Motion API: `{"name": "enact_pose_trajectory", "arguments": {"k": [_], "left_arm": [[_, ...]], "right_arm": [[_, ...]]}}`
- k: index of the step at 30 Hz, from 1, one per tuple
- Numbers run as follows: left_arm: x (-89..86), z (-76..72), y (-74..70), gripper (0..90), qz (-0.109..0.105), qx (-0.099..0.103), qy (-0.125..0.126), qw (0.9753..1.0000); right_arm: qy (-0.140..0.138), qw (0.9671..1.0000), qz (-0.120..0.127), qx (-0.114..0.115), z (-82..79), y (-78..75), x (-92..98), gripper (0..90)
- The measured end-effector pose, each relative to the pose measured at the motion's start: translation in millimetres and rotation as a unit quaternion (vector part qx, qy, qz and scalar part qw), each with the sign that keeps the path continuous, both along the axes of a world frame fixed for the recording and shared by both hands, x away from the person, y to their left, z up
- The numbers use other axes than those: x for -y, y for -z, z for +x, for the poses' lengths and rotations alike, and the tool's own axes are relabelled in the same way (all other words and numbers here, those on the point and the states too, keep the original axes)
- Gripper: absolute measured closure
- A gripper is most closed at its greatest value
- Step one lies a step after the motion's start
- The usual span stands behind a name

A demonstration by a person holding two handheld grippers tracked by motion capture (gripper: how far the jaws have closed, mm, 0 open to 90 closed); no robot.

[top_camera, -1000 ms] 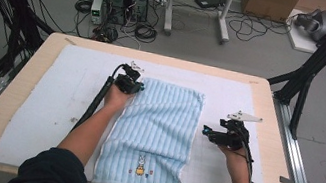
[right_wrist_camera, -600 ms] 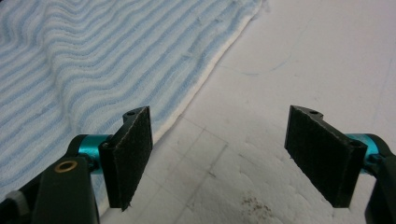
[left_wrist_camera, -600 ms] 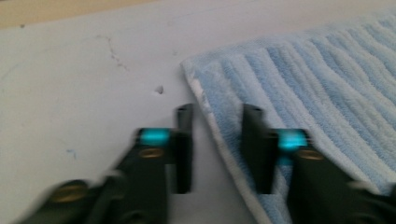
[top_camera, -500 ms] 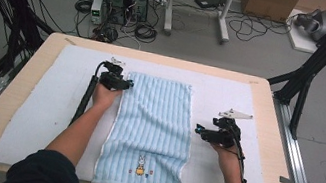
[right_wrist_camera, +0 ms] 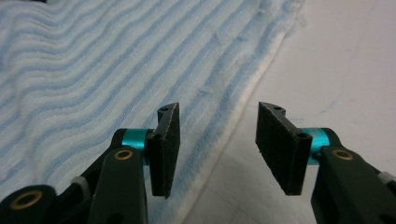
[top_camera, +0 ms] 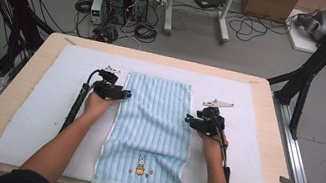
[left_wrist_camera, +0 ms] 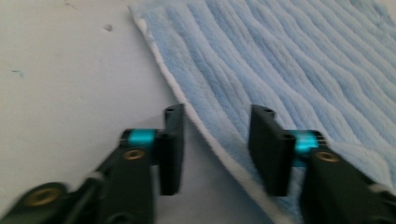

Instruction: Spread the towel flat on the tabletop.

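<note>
A: On the white padded mat [top_camera: 33, 124], in the high view, where does the pale blue striped terry towel [top_camera: 150, 135] lie?
B: Flat, long axis 12 to 6; left gripper [top_camera: 125, 94] at its 9 o'clock edge, right gripper [top_camera: 188, 120] at 3.
A: Left gripper view?
B: Jaws wide, astride the hem [left_wrist_camera: 219, 154].
A: Right gripper view?
B: Wide too, the hem [right_wrist_camera: 224, 149] between them.

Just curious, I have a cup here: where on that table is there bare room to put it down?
On the white mat left of the blue towel, or right of it toward the table's edge. It is crowded along the towel's long edges, where the left tongs and right tongs sit.
</note>
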State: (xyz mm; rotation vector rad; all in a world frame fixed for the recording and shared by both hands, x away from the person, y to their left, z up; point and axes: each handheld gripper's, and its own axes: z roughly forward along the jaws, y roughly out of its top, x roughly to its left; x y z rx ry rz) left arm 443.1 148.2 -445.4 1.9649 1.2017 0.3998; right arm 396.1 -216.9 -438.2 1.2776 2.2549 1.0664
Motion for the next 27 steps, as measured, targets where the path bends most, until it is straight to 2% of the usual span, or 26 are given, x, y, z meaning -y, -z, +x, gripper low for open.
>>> {"name": "enact_pose_trajectory", "arguments": {"k": [1,2,3,5,6,7,8,12,16,18,21,23,25,26,27], "left_arm": [[0.4,-1.1,0.3,78.5,0.004,0.004,0.011,0.9999],[0.9,-0.7,0.7,86.9,-0.002,0.001,0.010,0.9999],[0.9,0.0,1.0,87.4,-0.003,0.003,0.009,1.0000],[1.1,2.6,2.6,88.0,-0.012,0.007,-0.003,0.9999],[0.6,4.9,3.3,88.2,-0.021,0.004,-0.012,0.9997],[0.0,7.9,3.5,88.3,-0.025,0.001,-0.020,0.9995],[-0.4,10.5,3.3,88.3,-0.020,0.007,-0.029,0.9994],[-1.9,21.3,3.6,88.3,-0.021,0.015,-0.055,0.9982],[-2.5,33.1,2.6,88.3,-0.009,0.030,-0.060,0.9977],[-3.0,38.2,3.2,88.3,-0.013,0.032,-0.062,0.9974],[-1.4,39.2,5.6,88.2,-0.002,0.039,-0.059,0.9975],[-2.1,38.4,5.1,84.2,-0.008,0.043,-0.057,0.9974],[-5.2,38.4,5.5,65.0,-0.022,0.031,-0.062,0.9974],[-7.7,37.2,5.5,60.4,-0.028,0.021,-0.060,0.9976],[-9.0,34.8,5.3,57.9,-0.032,0.021,-0.056,0.9977]], "right_arm": [[0.000,0.9999,-0.010,-0.003,2.0,2.0,-3.0,55.0],[0.000,0.9998,-0.018,-0.009,4.3,4.5,-5.4,59.7],[0.000,0.9996,-0.024,-0.012,5.5,6.5,-7.2,62.9],[0.000,0.9999,-0.009,-0.013,8.2,6.4,-7.2,83.5],[0.000,0.9998,-0.019,-0.009,9.9,6.8,-8.6,85.2],[0.004,0.9997,-0.021,-0.007,11.8,6.6,-9.9,85.5],[0.008,0.9996,-0.026,-0.003,14.0,6.7,-11.4,85.7],[0.017,0.9989,-0.043,0.010,23.4,6.4,-18.6,85.6],[0.037,0.9980,-0.046,0.022,32.4,7.9,-23.1,85.5],[0.046,0.9975,-0.044,0.029,37.4,9.2,-25.2,85.5],[0.053,0.9965,-0.049,0.042,43.3,11.8,-28.3,85.5],[0.053,0.9967,-0.044,0.042,44.1,12.2,-27.9,84.7],[0.052,0.9968,-0.045,0.041,43.4,11.1,-26.5,80.4],[0.055,0.9969,-0.042,0.039,42.6,10.2,-25.8,76.6],[0.054,0.9969,-0.042,0.040,41.6,8.5,-24.1,72.5]]}}
